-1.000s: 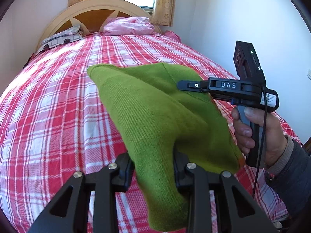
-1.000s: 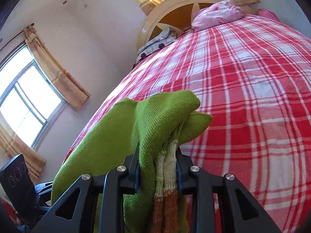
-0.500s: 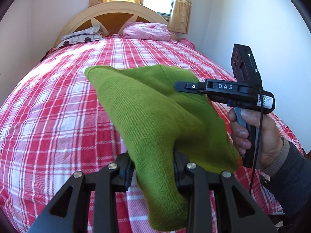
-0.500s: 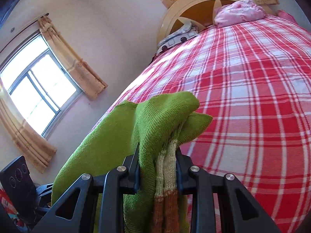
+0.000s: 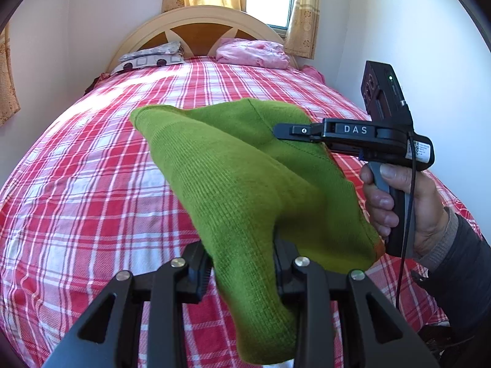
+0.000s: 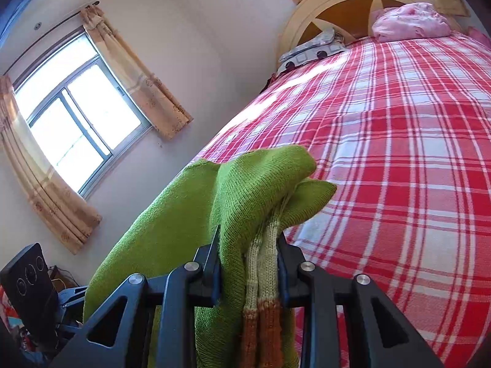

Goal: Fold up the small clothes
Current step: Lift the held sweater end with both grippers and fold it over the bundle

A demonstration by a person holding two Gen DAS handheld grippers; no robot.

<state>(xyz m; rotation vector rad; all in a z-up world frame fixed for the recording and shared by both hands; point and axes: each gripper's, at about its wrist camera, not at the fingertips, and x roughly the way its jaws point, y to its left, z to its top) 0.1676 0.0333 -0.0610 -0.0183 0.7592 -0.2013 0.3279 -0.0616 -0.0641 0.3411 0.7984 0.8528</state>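
Green knitted garment (image 5: 245, 184) hangs in the air above the bed (image 5: 92, 184), stretched between the 2 sets of tongs and not touching the red-and-white checked cover anywhere I can see. The left tongs (image 5: 242, 270) are pinching a fold of the green knit between their pads, and the cloth spills down past them toward the bottom of the left wrist view. The right tongs (image 6: 248, 263) are clamped on a bunched edge of the same garment (image 6: 260, 190), where a ribbed band of pale green and orange (image 6: 264, 306) shows between the pads. From the left side, the right tongs (image 5: 285, 130) reach in sideways, marked DAS, with the person's right hand (image 5: 399, 208) wrapped around the handle. The knit rises to a soft peak toward the far end, with 1 corner sticking out to the left. At the head of the bed lie a pink pillow (image 5: 251, 53) and a grey patterned pillow (image 5: 150, 58) against the arched wooden headboard (image 5: 196, 27). A curtained window (image 6: 83, 122) sits on the side wall.
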